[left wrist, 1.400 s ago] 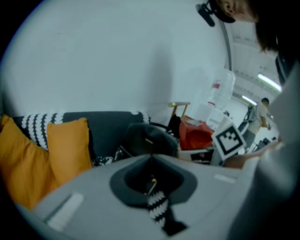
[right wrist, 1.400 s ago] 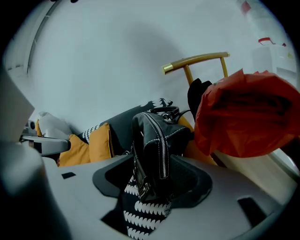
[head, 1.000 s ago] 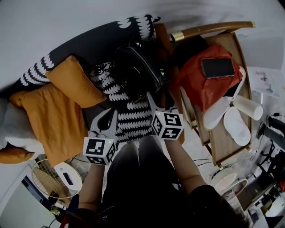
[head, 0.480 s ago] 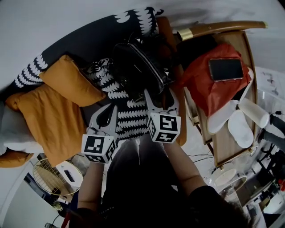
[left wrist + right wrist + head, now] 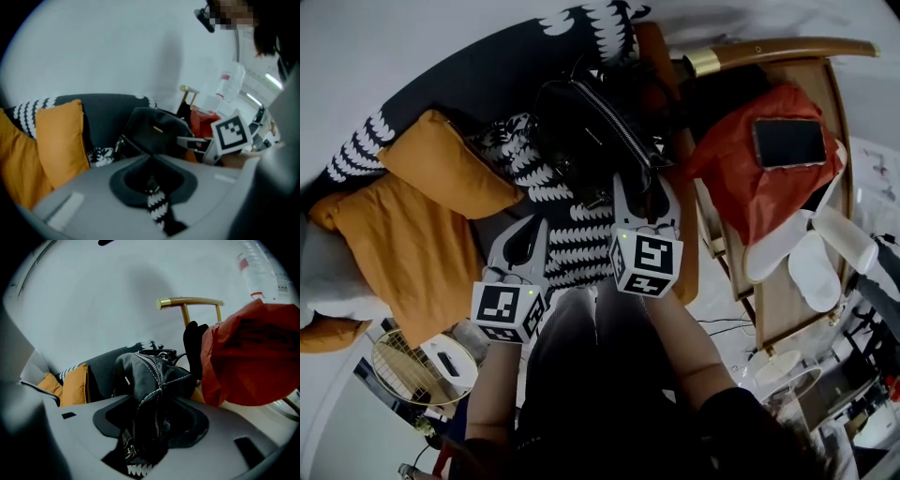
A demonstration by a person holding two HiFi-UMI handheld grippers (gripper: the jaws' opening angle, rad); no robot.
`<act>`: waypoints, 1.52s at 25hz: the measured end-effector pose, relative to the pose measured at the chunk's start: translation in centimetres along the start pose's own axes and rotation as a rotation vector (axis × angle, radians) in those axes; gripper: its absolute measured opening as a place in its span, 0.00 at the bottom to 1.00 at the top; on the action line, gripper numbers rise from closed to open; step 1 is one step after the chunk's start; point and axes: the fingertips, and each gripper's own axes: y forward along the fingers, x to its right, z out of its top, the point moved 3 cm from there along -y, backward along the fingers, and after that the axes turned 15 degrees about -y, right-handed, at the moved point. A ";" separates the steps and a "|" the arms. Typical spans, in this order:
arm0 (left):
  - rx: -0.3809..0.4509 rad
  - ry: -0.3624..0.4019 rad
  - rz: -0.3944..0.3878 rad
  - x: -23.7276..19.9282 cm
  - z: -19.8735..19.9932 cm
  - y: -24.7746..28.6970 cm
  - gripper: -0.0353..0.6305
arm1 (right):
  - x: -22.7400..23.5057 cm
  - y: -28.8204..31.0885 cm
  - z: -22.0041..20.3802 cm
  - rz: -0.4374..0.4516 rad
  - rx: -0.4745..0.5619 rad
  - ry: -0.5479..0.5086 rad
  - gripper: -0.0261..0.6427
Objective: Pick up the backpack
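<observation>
At the far left I see a wire basket (image 5: 394, 375) on the floor. A white object (image 5: 450, 361) lies at its edge, and I can't tell whether it sits inside. Above it, orange cushions (image 5: 412, 244) lean on the dark sofa. My left gripper (image 5: 534, 227) hangs over the black-and-white patterned throw (image 5: 572, 248) with its jaws drawn together on nothing; the throw only shows through the opening behind them.

The backpack (image 5: 581, 131), black, with a zip along its top, lies on the sofa just past the throw, and I can see nothing of its inside. My right gripper (image 5: 645, 187) has the backpack's near end between its jaws, which stand well apart and are closing. I see no firm pinch from the pads.

Further right, a red bag (image 5: 759, 192) sits on a wooden chair (image 5: 787, 47). A dark phone (image 5: 789, 142) lies flat on top of it, and its contents are hidden. White slippers (image 5: 816, 267) rest beside the bag.
</observation>
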 end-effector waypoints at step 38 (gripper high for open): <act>0.235 -0.138 0.070 -4.7 -0.5 -12.6 0.09 | -8.3 -7.3 3.4 0.178 -0.064 -0.119 0.07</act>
